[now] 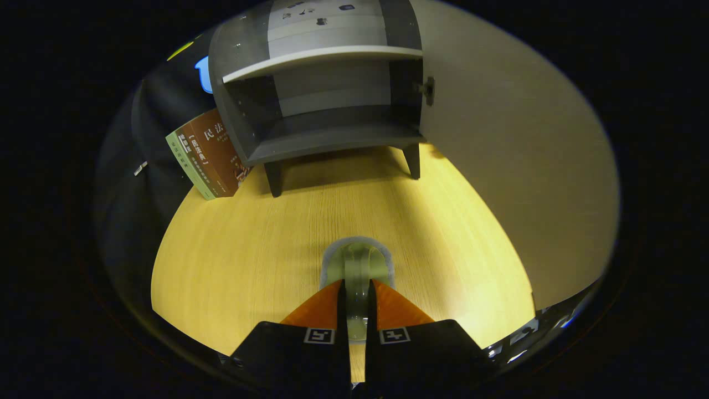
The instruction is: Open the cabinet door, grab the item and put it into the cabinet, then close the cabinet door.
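Observation:
A small grey cabinet (327, 100) on short legs stands at the far side of the wooden table (249, 244), well beyond the fingers. Its pale door (509, 144) is swung wide open to the right, hinged at the cabinet's right wall. Inside, a white shelf (321, 58) splits the cabinet, and the lower compartment looks bare. My gripper (357, 288) is shut on a translucent greenish round item (357, 260) with a grey rim. The item stands on edge between both fingers and pokes out ahead of them. It hangs over the table's near half.
Brown and green books (207, 158) lean against the cabinet's left side. Black cloth closes off the left behind them. The open door walls off the right side of the table.

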Demonstrator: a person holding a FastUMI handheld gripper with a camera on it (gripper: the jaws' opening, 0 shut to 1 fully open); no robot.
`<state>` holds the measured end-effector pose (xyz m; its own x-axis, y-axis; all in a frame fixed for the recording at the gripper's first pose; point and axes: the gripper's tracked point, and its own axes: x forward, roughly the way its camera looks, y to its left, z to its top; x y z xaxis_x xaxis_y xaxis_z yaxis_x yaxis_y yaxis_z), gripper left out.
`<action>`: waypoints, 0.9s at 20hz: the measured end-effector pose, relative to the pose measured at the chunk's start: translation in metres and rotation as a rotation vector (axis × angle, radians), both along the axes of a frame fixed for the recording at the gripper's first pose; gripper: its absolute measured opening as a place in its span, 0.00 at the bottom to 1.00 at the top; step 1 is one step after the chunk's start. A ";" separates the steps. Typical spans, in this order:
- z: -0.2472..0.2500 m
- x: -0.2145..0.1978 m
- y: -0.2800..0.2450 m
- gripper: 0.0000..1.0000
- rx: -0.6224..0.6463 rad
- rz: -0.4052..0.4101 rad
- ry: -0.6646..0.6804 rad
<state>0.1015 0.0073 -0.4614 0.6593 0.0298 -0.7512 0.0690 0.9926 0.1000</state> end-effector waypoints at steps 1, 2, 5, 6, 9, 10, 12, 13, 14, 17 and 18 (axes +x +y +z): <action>0.012 0.001 0.002 0.14 0.007 0.013 -0.003; 0.026 0.002 0.005 0.14 0.006 0.026 -0.015; 0.082 0.020 0.010 0.14 -0.017 0.065 -0.102; 0.102 0.027 0.013 0.14 -0.022 0.078 -0.133; 0.159 0.051 0.021 0.14 -0.020 0.096 -0.195; 0.172 0.059 0.022 0.14 -0.012 0.090 -0.201; 0.198 0.079 0.023 0.14 0.013 0.069 -0.210; 0.207 0.088 0.023 0.14 0.021 0.059 -0.209; 0.214 0.099 0.021 0.14 0.025 0.053 -0.208; 0.237 0.135 0.025 0.14 0.028 0.042 -0.204; 0.244 0.148 0.025 0.14 0.026 0.039 -0.208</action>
